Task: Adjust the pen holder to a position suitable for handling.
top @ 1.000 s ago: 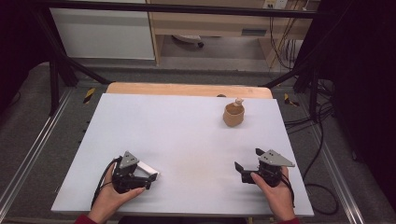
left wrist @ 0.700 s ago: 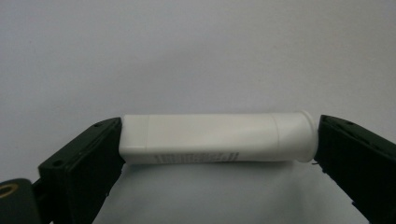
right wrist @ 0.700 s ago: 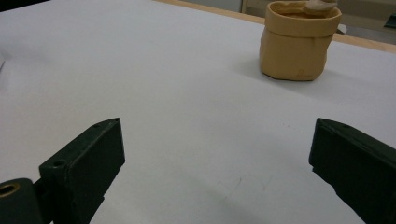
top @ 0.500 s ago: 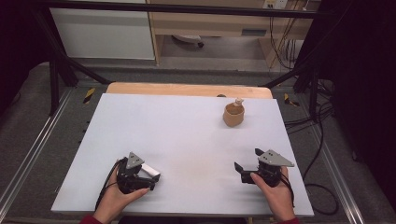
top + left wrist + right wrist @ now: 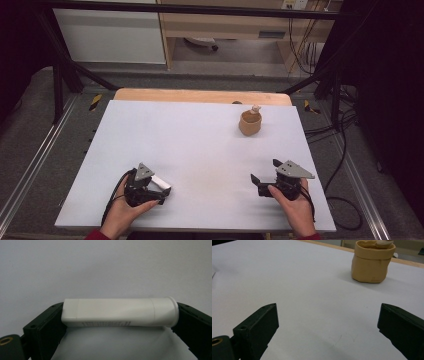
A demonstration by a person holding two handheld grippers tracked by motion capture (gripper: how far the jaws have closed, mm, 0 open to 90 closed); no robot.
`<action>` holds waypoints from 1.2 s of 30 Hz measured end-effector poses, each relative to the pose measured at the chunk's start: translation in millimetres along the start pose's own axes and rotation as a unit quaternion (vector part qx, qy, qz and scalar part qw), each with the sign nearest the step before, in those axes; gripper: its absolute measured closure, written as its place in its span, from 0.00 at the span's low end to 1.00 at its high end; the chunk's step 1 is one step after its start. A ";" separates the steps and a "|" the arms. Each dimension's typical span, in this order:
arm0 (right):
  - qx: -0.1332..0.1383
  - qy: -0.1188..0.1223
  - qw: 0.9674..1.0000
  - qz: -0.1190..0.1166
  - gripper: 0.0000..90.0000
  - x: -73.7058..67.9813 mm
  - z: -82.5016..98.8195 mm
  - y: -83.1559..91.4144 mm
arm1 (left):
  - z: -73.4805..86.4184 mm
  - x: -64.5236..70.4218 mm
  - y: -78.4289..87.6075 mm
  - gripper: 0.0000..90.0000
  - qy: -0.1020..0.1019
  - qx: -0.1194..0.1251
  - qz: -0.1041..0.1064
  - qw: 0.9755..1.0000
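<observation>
A white plastic tube [image 5: 120,312] lies crosswise between the two black jaws of my left gripper [image 5: 120,318], each end pressed against a jaw. In the high view that left gripper [image 5: 158,189] rests low at the table's near left, with the white tube [image 5: 162,181] at its front. At the near right, my right gripper [image 5: 257,185] stands open over bare table. In the right gripper view its jaws [image 5: 327,315] are wide apart with nothing between them. Farther off stands a tan pouch [image 5: 372,262].
The tan pouch [image 5: 249,123] stands at the far right of the white table top [image 5: 190,145], with something pale poking out of it. A wooden strip [image 5: 200,96] runs along the far edge. Cables [image 5: 345,200] trail off the right side.
My left gripper, with the white tube in it, has shifted slightly to the right. The right gripper and the pouch have stayed put.
</observation>
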State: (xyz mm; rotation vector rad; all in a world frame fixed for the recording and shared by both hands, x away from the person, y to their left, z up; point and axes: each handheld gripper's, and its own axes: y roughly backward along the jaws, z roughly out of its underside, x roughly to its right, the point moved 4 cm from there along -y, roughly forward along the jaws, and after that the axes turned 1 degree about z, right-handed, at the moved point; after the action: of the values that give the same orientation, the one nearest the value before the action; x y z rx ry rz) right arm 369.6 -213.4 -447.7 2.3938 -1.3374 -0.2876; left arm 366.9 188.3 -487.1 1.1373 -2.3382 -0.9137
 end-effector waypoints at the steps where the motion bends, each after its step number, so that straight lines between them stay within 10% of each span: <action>1: 0.000 0.001 1.000 0.000 0.04 0.0 0.0 -0.1 | 0.1 0.0 0.0 0.04 0.000 0.000 0.000 1.000; 23: 0.000 -0.001 1.000 -0.002 0.04 -0.8 -0.1 0.0 | -5.1 1.9 2.1 0.04 -0.040 0.000 0.008 0.999; 36: -0.020 -0.019 0.999 -0.019 0.04 -5.2 -6.0 -20.3 | -46.7 5.9 -3.4 0.04 -0.120 0.061 0.006 0.991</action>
State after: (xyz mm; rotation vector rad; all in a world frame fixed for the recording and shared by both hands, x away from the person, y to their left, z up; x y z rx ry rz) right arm 384.7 -198.0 -450.9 2.3935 -1.2911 -0.3678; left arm 392.5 164.0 -455.7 1.1120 -2.6225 -0.9613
